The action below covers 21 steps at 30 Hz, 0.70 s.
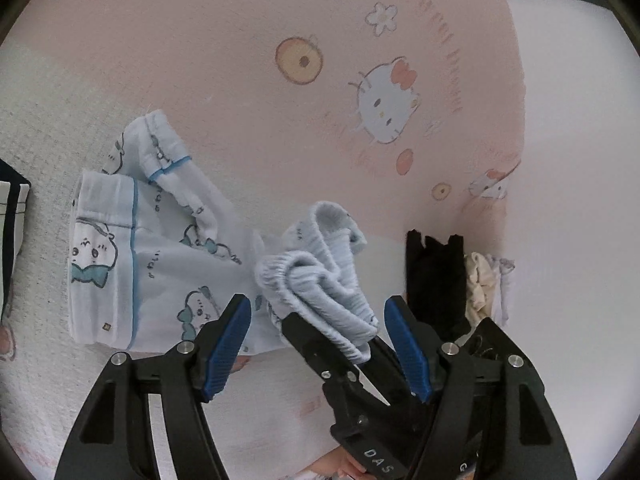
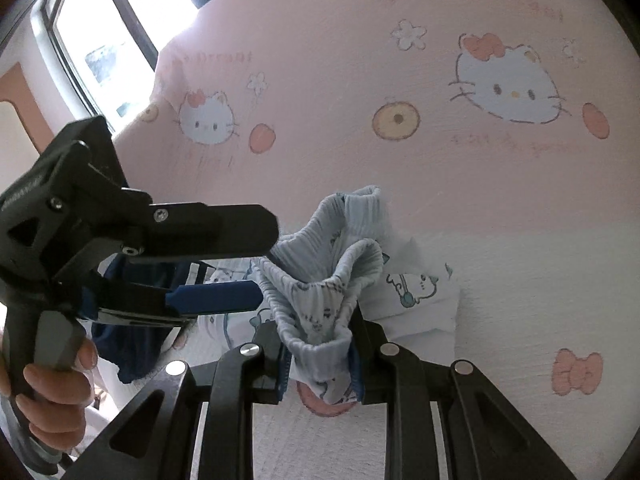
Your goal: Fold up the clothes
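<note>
Left wrist view shows the left tongs point(image 1: 318, 350) wide and empty while the right tongs point(image 2: 320, 364) pinch the pale blue garment's point(image 1: 320, 268) bunched waistband over the bed point(image 1: 260, 20), leaving folding largely undone.

pink cartoon-cat bedsheet point(image 1: 240, 60) carries pale printed garment point(image 1: 132, 264), black folded clothes point(image 1: 436, 280).

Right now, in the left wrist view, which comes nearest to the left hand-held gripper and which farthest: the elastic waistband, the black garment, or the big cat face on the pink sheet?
1. Elastic waistband: bunched between the open fingers of the left hand-held gripper.
2. Black garment: just beyond, on the right.
3. Big cat face: far up the pink sheet.
</note>
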Tool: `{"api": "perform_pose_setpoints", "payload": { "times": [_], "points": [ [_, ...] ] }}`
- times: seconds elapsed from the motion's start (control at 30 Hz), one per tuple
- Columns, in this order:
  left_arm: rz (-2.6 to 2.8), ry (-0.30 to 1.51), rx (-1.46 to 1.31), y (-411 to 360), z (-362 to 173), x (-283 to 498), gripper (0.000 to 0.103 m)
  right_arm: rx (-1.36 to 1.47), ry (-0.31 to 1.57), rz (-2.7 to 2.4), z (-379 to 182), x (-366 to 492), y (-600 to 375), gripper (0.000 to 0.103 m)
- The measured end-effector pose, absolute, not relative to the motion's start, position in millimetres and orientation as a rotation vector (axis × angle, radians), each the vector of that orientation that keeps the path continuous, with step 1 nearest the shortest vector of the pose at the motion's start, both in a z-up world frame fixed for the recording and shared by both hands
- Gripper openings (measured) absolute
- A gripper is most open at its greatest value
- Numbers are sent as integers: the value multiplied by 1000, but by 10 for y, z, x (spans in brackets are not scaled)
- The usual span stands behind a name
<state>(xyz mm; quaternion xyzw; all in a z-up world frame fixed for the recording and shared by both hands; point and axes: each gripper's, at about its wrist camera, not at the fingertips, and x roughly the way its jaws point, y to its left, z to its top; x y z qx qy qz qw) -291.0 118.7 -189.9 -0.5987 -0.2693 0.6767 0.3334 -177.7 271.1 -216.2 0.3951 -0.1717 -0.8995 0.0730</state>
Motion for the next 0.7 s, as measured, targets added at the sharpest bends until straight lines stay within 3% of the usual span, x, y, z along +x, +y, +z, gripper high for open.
{"api": "perform_pose_setpoints", "payload": {
  "times": [0.27,0.4,0.43,0.57,0.7],
  "points": [
    [1845,-585,-1540,1216,-1956,-2899,66,1206,-456,-2658,-2248,-1832,2562,23],
    [1871,-516,-1541,1248,-1995,-2892,46,1223,-446,-2659,-2248,-1829,2560,25],
    [1887,-518,-1538,1242,-2002,-2893,37,1238,-432,-2665,-2237,-1837,2556,28],
    [1935,-501,-1556,1208,-2047,-2929,35,1256,-407,-2660,-2123,-1709,2562,66],
    [1925,-504,-1588,1151,-2101,-2969,35,1265,-609,-2651,-2098,-1547,2889,69]
  ]
}}
